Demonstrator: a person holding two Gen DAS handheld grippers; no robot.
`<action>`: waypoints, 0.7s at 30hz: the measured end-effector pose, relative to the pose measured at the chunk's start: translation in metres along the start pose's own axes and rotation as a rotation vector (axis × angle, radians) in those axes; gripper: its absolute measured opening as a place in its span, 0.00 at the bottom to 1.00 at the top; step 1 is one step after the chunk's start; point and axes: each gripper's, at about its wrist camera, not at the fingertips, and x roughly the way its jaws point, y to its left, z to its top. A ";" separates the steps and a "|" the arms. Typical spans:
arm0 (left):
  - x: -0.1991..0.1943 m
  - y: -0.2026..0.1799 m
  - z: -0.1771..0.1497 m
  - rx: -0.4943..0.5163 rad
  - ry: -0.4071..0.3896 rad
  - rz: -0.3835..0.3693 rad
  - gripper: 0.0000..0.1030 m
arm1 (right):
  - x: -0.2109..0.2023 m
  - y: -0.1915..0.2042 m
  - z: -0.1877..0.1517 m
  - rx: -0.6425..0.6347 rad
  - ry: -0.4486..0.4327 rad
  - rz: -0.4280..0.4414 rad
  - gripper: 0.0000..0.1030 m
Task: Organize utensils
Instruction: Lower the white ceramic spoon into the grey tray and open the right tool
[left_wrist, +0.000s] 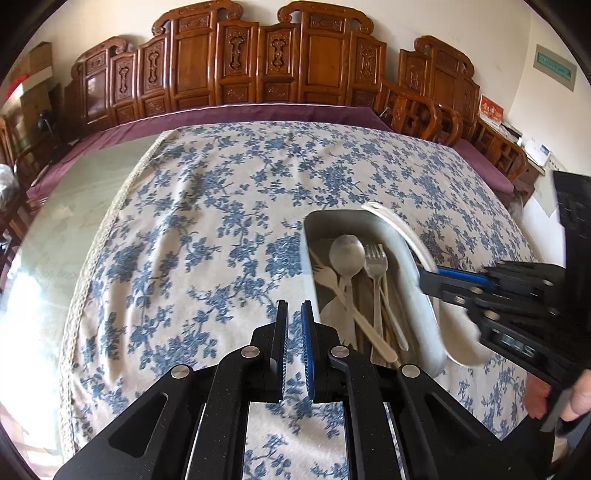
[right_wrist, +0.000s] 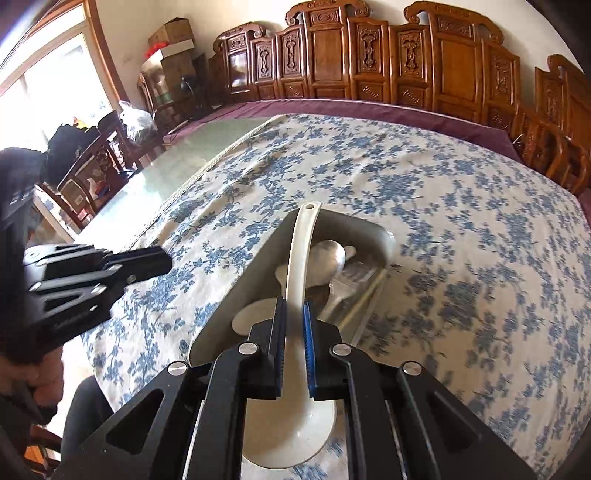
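Note:
A grey utensil tray sits on the blue-flowered tablecloth. Inside lie a metal spoon, a metal fork, a white plastic fork and chopsticks. My right gripper is shut on the handle of a large white ladle, held over the tray's right rim with its bowl toward me. My left gripper hovers over the cloth just left of the tray, jaws nearly closed with nothing between them.
The tablecloth covers most of a glass-topped table. Carved wooden chairs line the far side, with more furniture and boxes at the left.

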 end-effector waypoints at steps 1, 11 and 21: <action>-0.003 0.002 -0.002 0.000 -0.001 0.004 0.06 | 0.005 0.001 0.001 0.002 0.003 -0.001 0.10; -0.019 0.013 -0.012 0.000 -0.007 0.021 0.06 | 0.053 0.002 0.011 0.057 0.057 -0.009 0.10; -0.025 0.016 -0.013 -0.005 -0.014 0.027 0.06 | 0.066 0.004 0.012 0.053 0.085 -0.020 0.10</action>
